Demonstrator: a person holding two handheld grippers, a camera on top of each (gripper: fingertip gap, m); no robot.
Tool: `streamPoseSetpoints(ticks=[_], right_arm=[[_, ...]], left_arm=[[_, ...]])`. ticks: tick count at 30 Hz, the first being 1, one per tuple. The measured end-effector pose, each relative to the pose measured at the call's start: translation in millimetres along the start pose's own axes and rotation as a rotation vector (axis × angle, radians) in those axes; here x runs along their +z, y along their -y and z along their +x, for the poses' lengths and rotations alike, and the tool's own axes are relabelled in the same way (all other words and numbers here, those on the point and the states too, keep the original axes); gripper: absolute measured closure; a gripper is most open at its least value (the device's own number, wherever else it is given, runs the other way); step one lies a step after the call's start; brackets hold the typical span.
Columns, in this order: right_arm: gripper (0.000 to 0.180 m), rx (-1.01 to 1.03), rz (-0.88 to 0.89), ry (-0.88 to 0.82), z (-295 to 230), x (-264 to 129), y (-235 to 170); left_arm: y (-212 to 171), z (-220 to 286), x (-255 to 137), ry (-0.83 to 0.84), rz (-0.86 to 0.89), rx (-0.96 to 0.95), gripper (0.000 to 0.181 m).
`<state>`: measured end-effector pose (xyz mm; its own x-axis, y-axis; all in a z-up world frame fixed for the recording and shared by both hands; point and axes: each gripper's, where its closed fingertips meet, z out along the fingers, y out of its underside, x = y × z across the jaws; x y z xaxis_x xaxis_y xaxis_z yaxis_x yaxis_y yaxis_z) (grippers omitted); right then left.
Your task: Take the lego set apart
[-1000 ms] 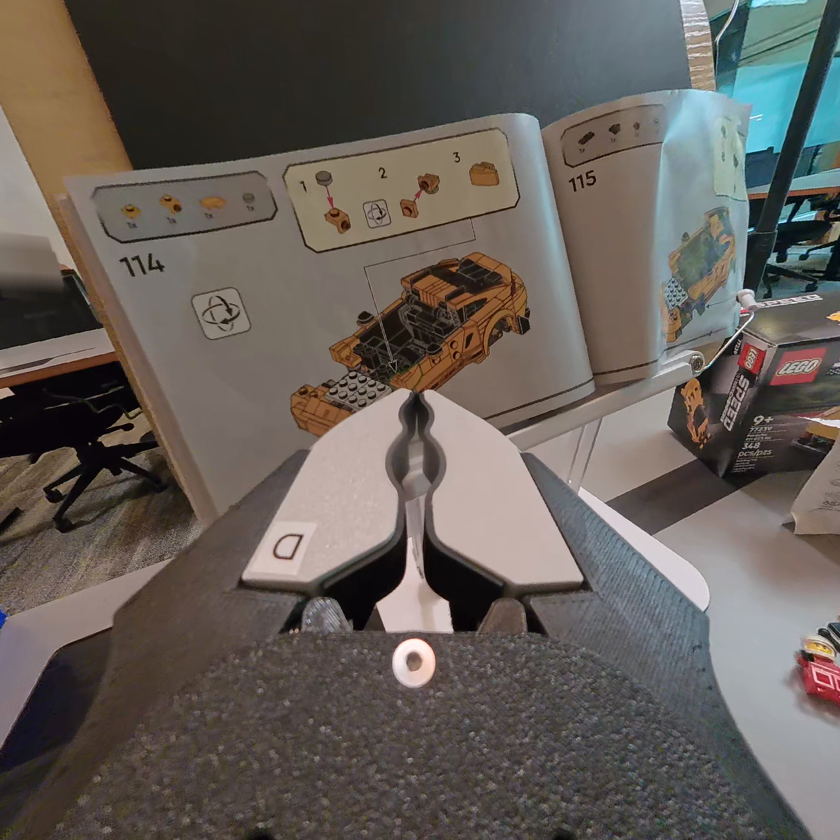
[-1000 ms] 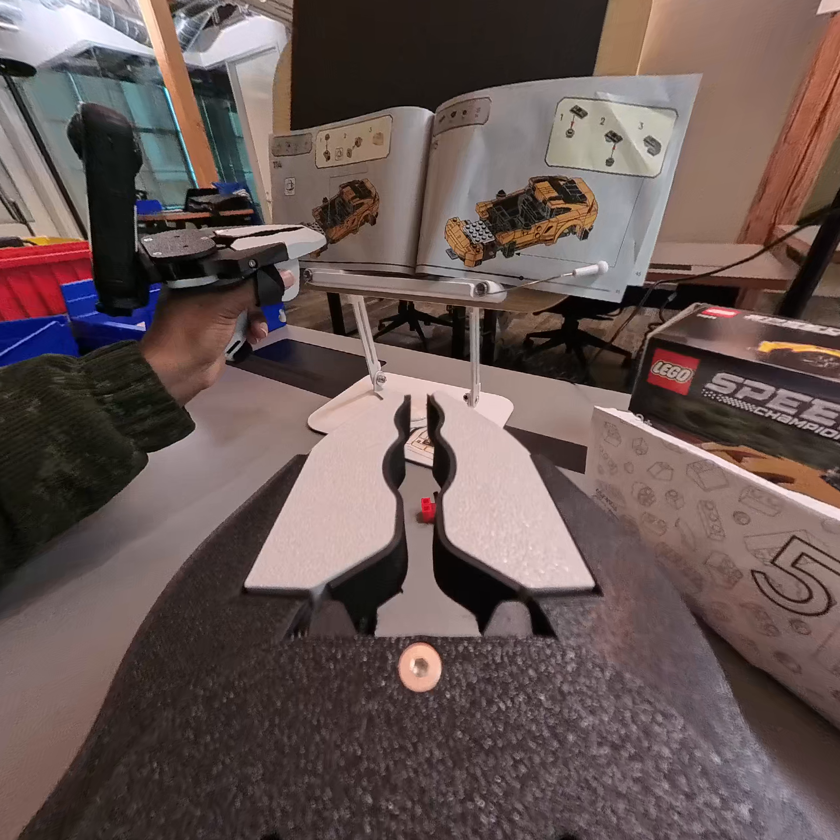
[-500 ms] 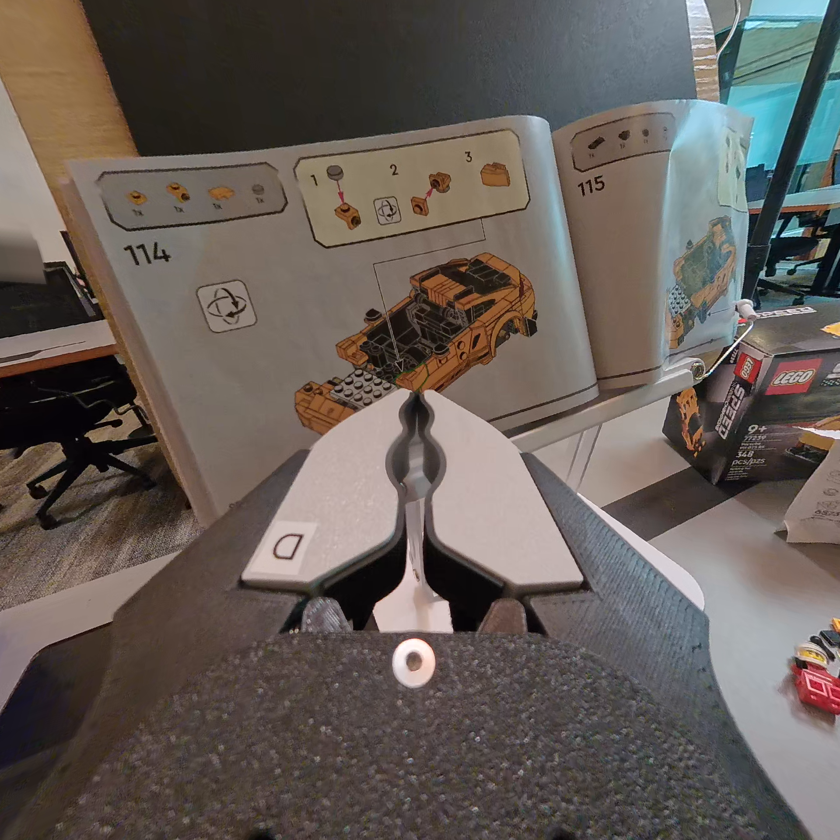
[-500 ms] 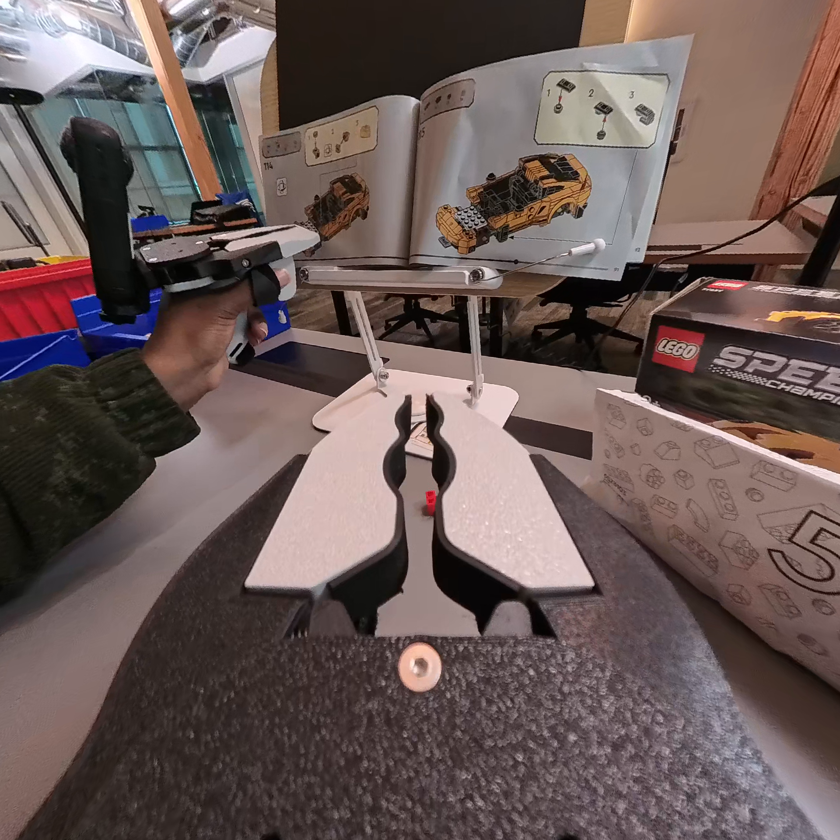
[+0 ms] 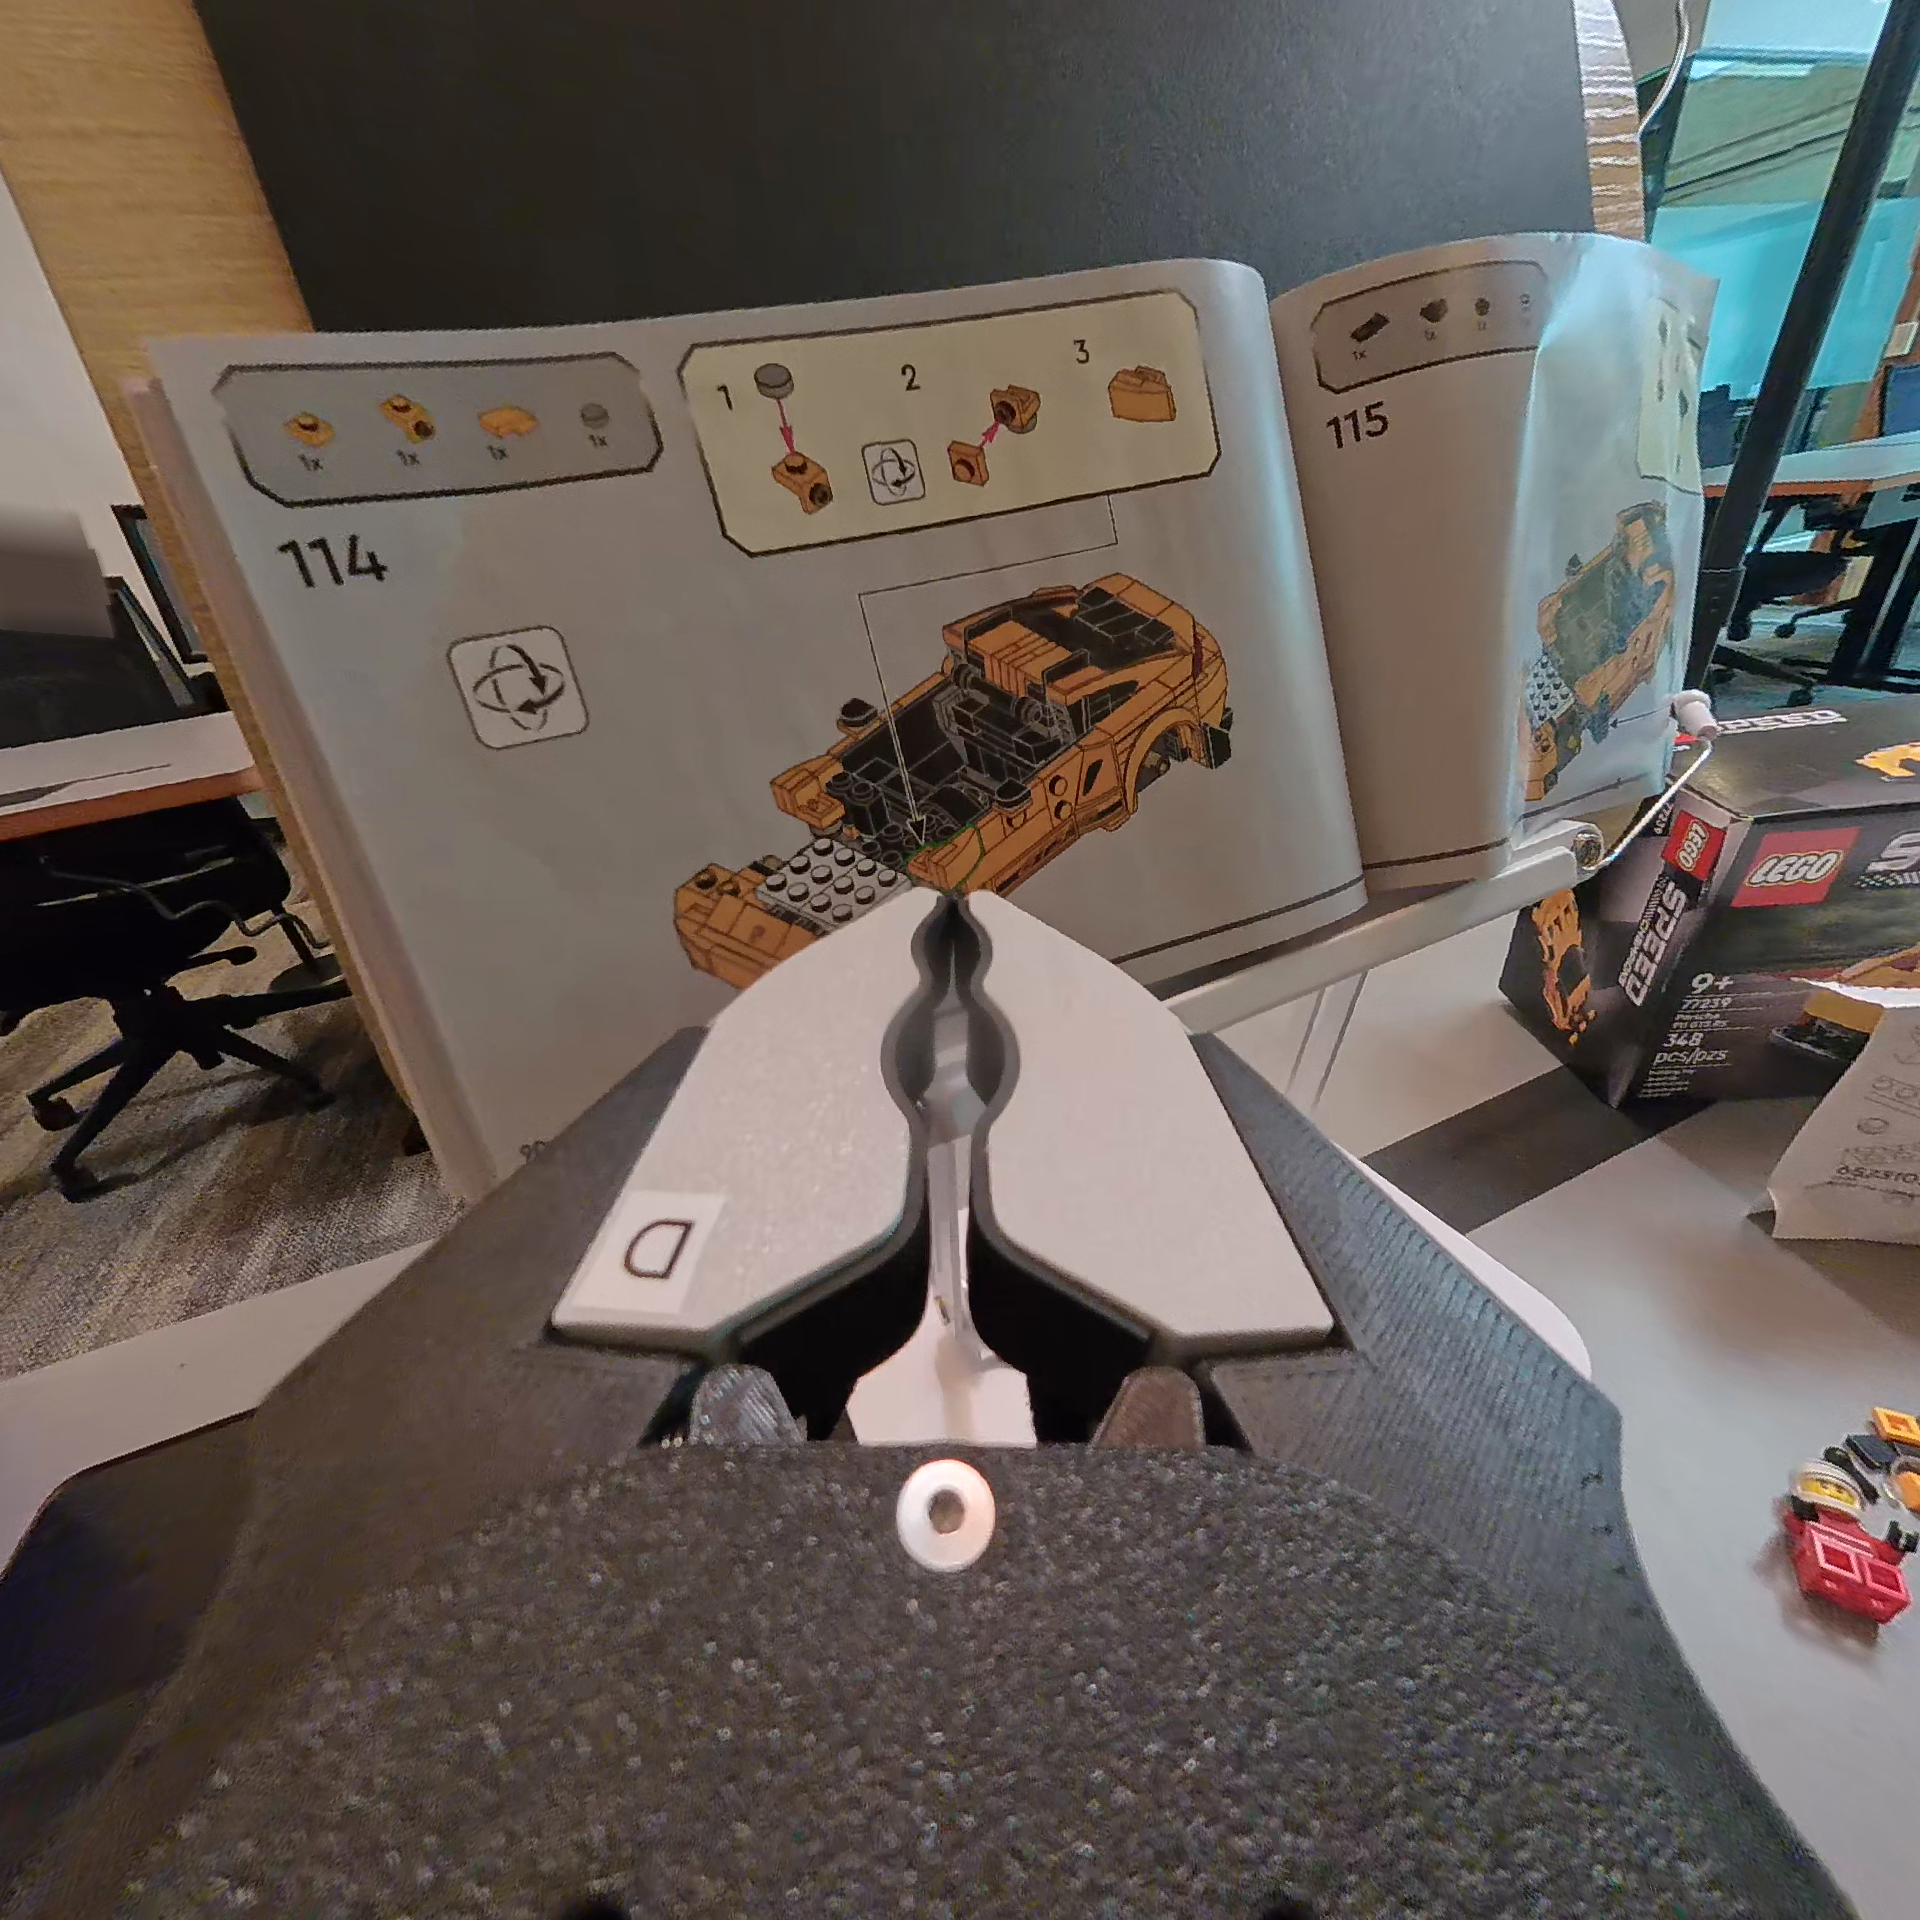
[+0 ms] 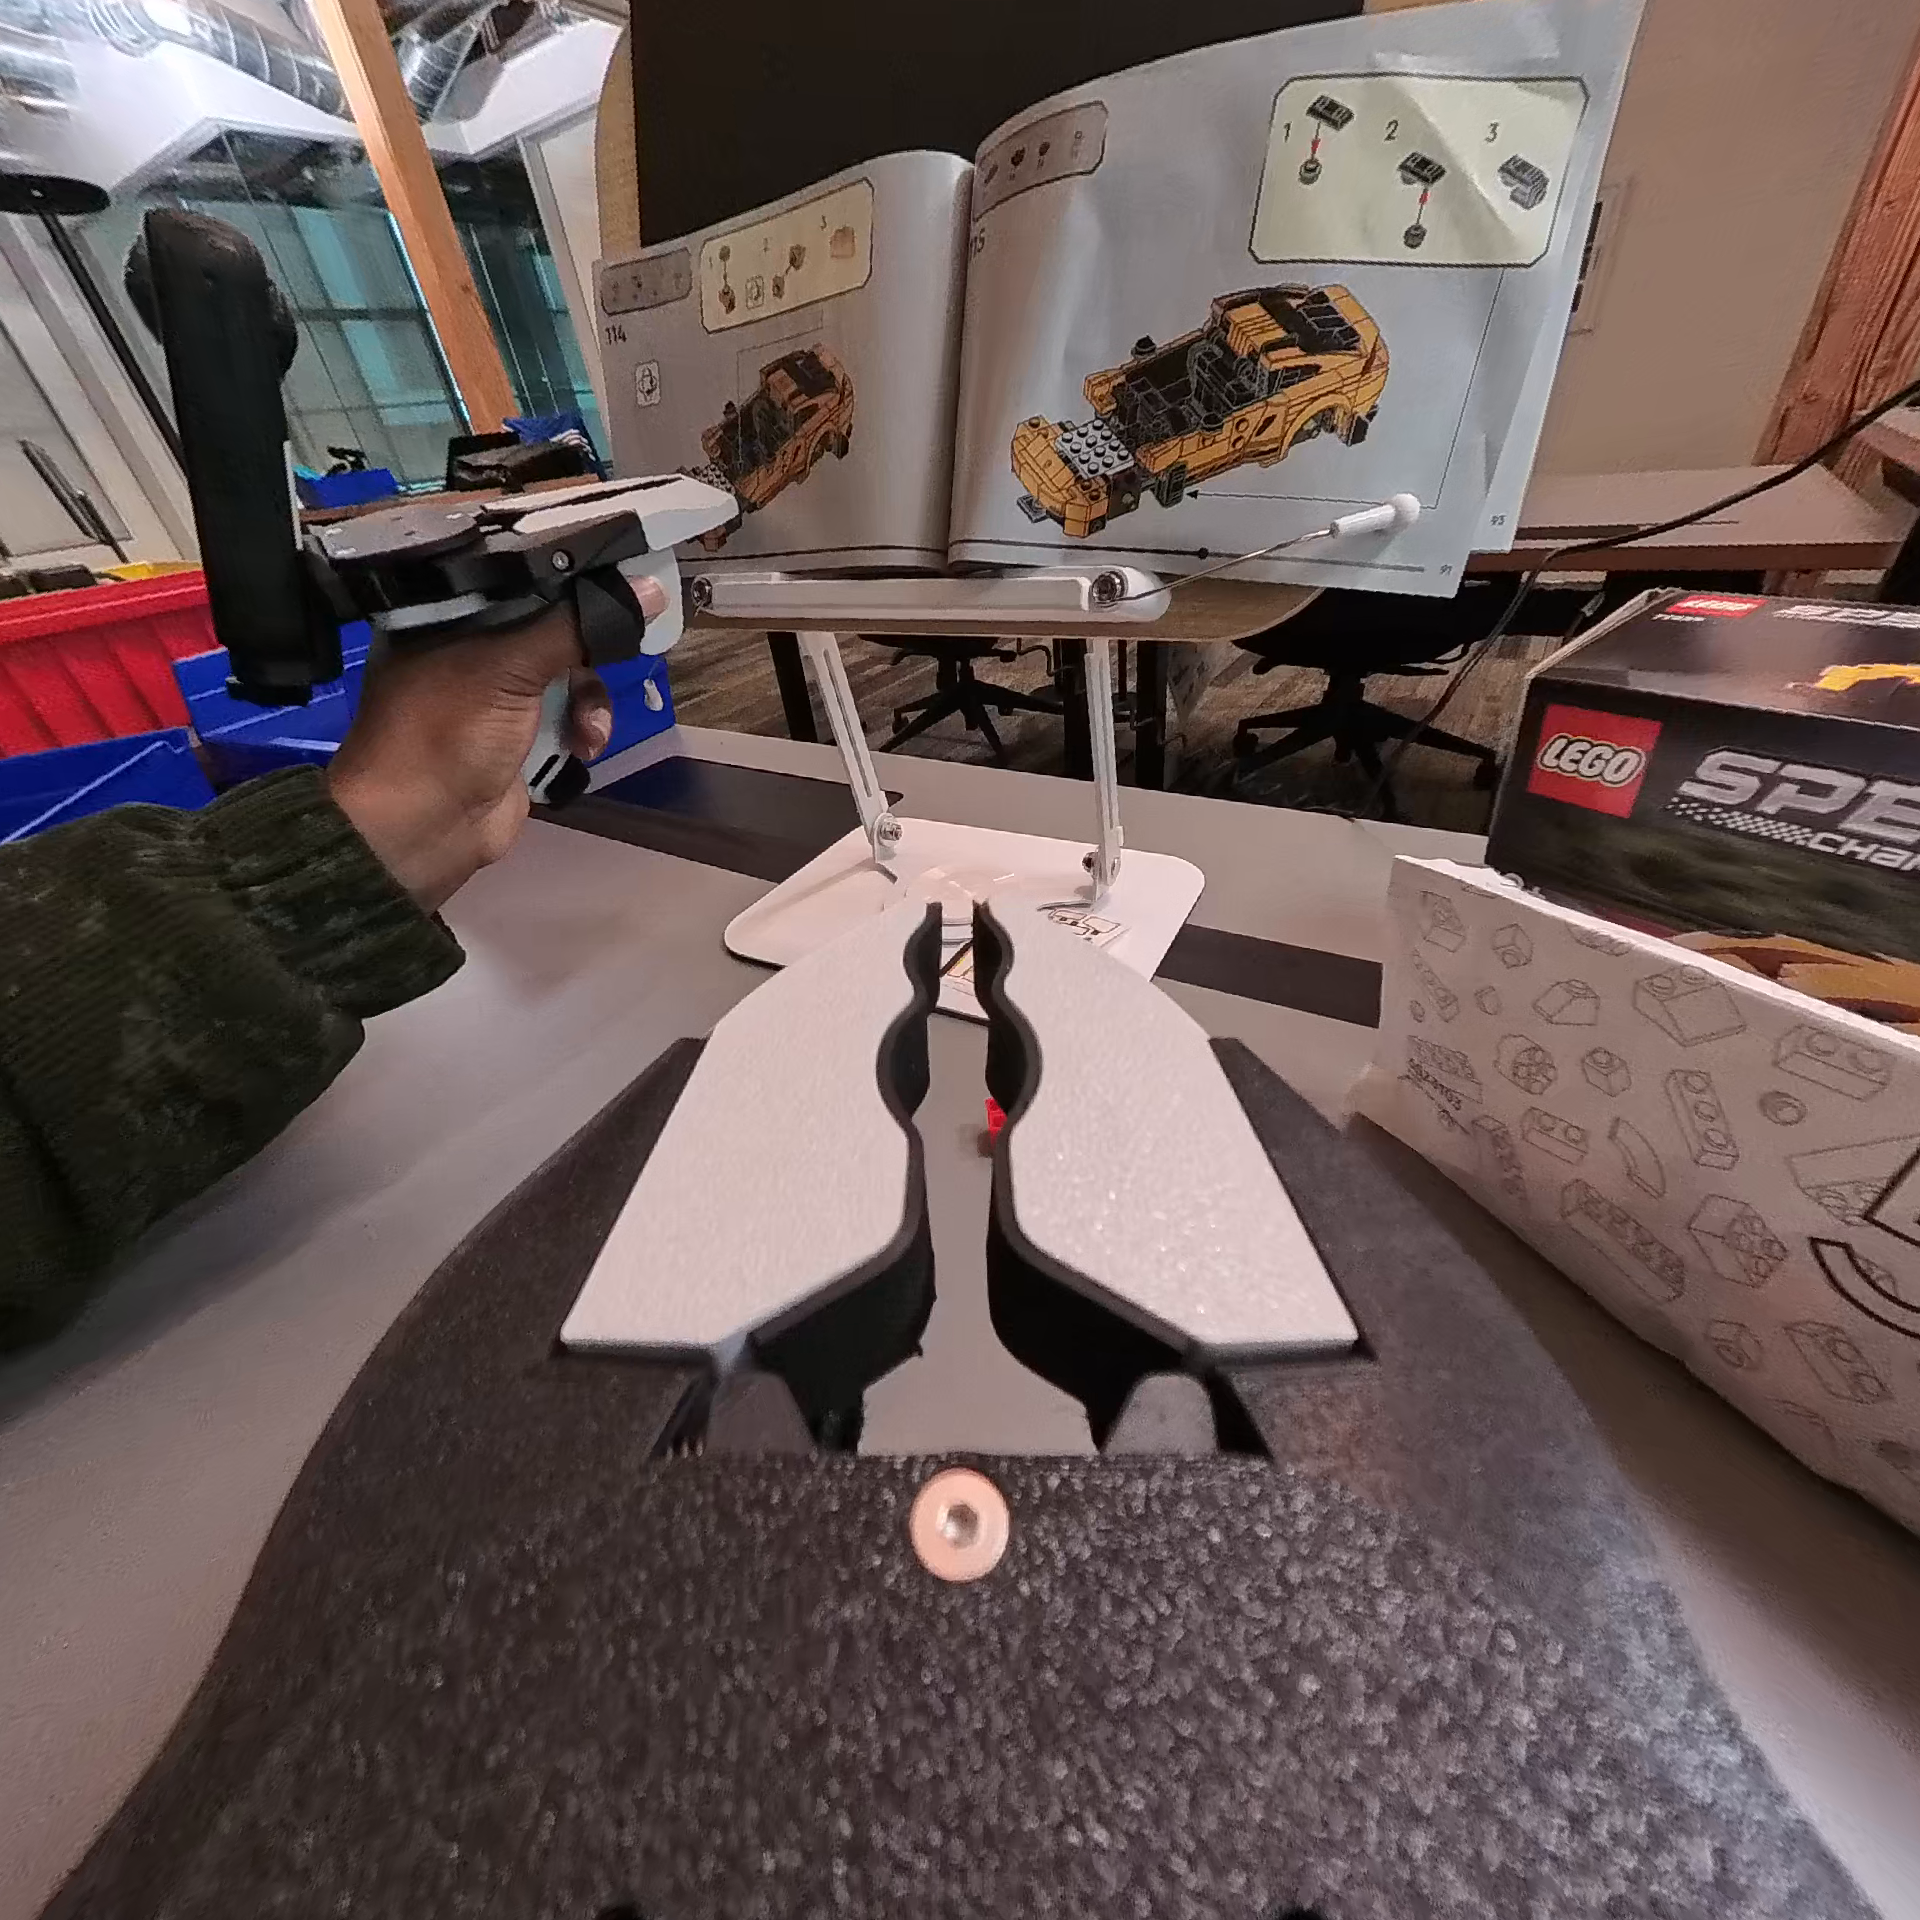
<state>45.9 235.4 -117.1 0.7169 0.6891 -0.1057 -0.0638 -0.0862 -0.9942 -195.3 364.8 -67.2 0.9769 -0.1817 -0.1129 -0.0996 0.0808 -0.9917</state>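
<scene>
No built model shows in either view. Loose pieces lie on the grey table (image 5: 1662,1351): a red and white minifigure (image 5: 1839,1538) with small orange parts (image 5: 1893,1425) at the right edge, and a tiny red piece (image 6: 994,1117) seen between my right fingers. My left gripper (image 5: 951,912) is shut and empty, tips right at the left page of the open instruction booklet (image 5: 727,623). It also shows in the right wrist view (image 6: 717,499), held by a hand. My right gripper (image 6: 958,916) hovers low over the table, jaws a narrow gap apart, empty.
The booklet (image 6: 1195,343) rests on a white stand (image 6: 966,894) at the table's middle back. A black set box (image 6: 1714,769) and a white printed paper bag (image 6: 1662,1143) stand at the right. Red and blue bins (image 6: 94,665) and office chairs lie beyond the table. One gripper's finger ends stand about 30 cm off the other's.
My right gripper has edged forward toward the stand's base. My left gripper has shifted slightly in front of the booklet. Both jaws stand as before.
</scene>
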Motion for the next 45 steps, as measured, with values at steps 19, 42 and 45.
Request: streamPoseSetpoints(ticks=[19,42,45], right_arm=[[0.175,0.006,-0.024,0.022,-4.6,1.4,-8.7],[0.174,0.005,-0.041,0.023,-4.2,2.1,-14.1],[0.174,0.006,-0.042,0.026,-4.7,2.3,-14.7]], left_arm=[[3.6,1.9,-3.0,-0.022,0.009,-0.011,0.175],[3.3,3.8,-4.0,-0.022,0.016,0.0,0.176],[2.5,3.9,-4.7,-0.023,0.015,-0.002,0.176]])
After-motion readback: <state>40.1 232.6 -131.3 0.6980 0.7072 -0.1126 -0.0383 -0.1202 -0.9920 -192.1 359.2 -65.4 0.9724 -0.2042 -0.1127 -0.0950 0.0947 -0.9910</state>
